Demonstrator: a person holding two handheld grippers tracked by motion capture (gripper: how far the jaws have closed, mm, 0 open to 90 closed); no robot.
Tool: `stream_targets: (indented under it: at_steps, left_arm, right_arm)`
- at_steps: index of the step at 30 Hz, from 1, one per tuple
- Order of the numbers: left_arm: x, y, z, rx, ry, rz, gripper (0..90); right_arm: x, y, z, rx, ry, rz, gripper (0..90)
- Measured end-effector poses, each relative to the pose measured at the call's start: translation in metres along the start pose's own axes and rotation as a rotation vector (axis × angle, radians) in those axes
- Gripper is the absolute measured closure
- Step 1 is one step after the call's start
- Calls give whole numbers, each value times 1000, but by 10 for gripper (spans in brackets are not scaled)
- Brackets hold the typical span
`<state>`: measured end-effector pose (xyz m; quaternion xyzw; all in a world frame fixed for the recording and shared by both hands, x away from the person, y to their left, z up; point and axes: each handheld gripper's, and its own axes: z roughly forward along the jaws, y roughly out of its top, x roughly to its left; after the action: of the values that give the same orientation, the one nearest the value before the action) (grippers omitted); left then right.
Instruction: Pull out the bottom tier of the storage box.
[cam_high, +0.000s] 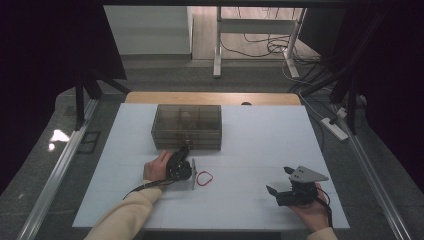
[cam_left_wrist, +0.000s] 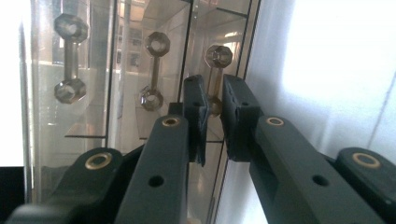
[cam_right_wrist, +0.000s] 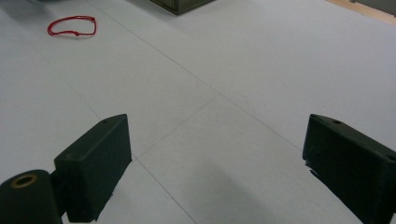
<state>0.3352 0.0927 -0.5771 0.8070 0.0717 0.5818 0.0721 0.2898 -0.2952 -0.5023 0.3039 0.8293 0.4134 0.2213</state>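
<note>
A smoky see-through drawer box (cam_high: 186, 125) stands at the middle back of the white table top (cam_high: 260, 135). My left gripper (cam_high: 184, 150) points at its front. In the left gripper view its jaws (cam_left_wrist: 214, 93) stand close together around the thin bar of one drawer handle (cam_left_wrist: 217, 57); two more handles (cam_left_wrist: 70, 58) sit beside it. A red band loop (cam_high: 204, 178) lies flat just right of the left hand and shows far off in the right gripper view (cam_right_wrist: 71, 26). My right gripper (cam_high: 280, 180) rests near the front right, jaws wide apart over bare table (cam_right_wrist: 217, 140).
The table's wooden back edge (cam_high: 210, 98) lies behind the box. A corner of the box (cam_right_wrist: 180, 4) shows at the top of the right gripper view. Beyond the table stand desk legs and cables (cam_high: 260, 47); a power strip (cam_high: 334, 127) lies on the floor at the right.
</note>
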Motion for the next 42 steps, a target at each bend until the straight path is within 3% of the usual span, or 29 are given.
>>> stream_targets:
  at_steps: [16,21,23,25,35,42]
  left_arm:
    - [-1,-3,-14,-14,-45,-21,797]
    - [-1,-3,-16,-19,-67,-39,757]
    - [3,-3,-20,-34,-78,-70,686]
    - [8,-4,-26,-60,-101,-132,640]
    - [39,-12,-50,-141,-319,-461,490]
    - [49,-25,-62,-147,-427,-612,441]
  right_arm:
    - [0,0,0,-1,-1,2,75]
    - [0,0,0,1,1,1,75]
    - [0,0,0,2,0,1,75]
    - [0,0,0,0,1,3,75]
    - [2,0,1,1,10,1,75]
    - [3,1,4,-5,23,7,75]
